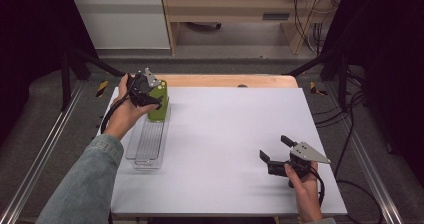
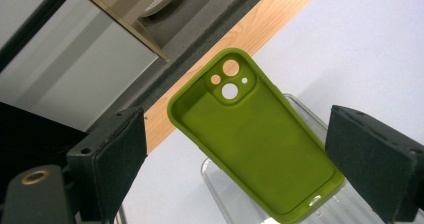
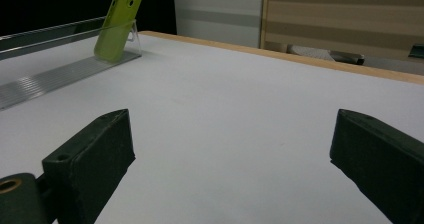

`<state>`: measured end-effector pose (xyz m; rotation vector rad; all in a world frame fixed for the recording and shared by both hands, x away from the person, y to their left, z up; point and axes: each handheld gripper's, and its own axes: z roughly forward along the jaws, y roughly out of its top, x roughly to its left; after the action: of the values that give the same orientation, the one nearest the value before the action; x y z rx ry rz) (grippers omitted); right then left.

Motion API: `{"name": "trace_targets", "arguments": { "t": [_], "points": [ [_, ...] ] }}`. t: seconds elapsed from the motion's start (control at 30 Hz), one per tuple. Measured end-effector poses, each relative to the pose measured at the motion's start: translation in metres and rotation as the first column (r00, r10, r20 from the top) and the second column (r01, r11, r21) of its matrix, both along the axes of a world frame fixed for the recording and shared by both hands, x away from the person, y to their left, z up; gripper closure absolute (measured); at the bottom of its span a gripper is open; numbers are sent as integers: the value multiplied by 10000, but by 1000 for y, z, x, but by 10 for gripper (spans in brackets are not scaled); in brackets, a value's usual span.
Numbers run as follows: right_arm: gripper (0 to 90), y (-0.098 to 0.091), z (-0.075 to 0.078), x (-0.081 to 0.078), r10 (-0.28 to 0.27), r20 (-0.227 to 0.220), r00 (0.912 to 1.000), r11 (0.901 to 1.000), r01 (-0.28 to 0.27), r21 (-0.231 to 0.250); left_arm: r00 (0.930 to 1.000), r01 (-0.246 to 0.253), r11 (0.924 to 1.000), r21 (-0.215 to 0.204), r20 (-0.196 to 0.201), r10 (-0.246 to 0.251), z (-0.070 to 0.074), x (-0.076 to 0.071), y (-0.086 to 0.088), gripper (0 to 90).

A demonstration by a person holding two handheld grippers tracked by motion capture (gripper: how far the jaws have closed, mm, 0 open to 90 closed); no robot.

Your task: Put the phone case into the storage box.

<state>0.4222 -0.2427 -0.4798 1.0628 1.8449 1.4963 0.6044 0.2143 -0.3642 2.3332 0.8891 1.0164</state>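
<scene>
A green phone case [image 1: 159,105] stands tilted at the far end of a clear ribbed rack [image 1: 147,149] on the left of the white table. My left gripper [image 1: 151,99] hovers by the case with its jaws spread wide. In the left gripper view the case [image 2: 255,144] shows its hollow inside and camera holes, sitting between the two pads without touching either, with the rack [image 2: 216,181] beneath it. My right gripper [image 1: 274,148] is held open low over the near right of the table. In the right gripper view the right gripper [image 3: 230,154] has bare table between its jaws, and the case [image 3: 117,24] leans far off on the rack [image 3: 50,76].
The white tabletop [image 1: 230,129] has a wooden strip [image 1: 225,80] along its far edge. Metal rails [image 1: 35,169] run along both sides of the table. Cables [image 1: 350,134] hang at the right, and shelving [image 1: 225,14] stands beyond the far edge.
</scene>
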Motion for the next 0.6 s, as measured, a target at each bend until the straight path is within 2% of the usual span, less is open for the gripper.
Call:
{"name": "trace_targets", "arguments": {
  "t": [0.17,0.3,0.6],
  "points": [
    [42,0,0,0,3,-4,10000,10000,-3,-1,9999,-63,9989,-457,-82,59,-1,-1,0,92],
    [42,0,0,0,0,-1,10000,10000,0,6,10000,7,9996,-272,-96,-10,-3,-3,-3,91],
    [41,0,0,0,-11,-4,10000,10000,11,-3,9999,122,9972,-740,-85,-129,-3,-8,-8,89]
  ]
}}
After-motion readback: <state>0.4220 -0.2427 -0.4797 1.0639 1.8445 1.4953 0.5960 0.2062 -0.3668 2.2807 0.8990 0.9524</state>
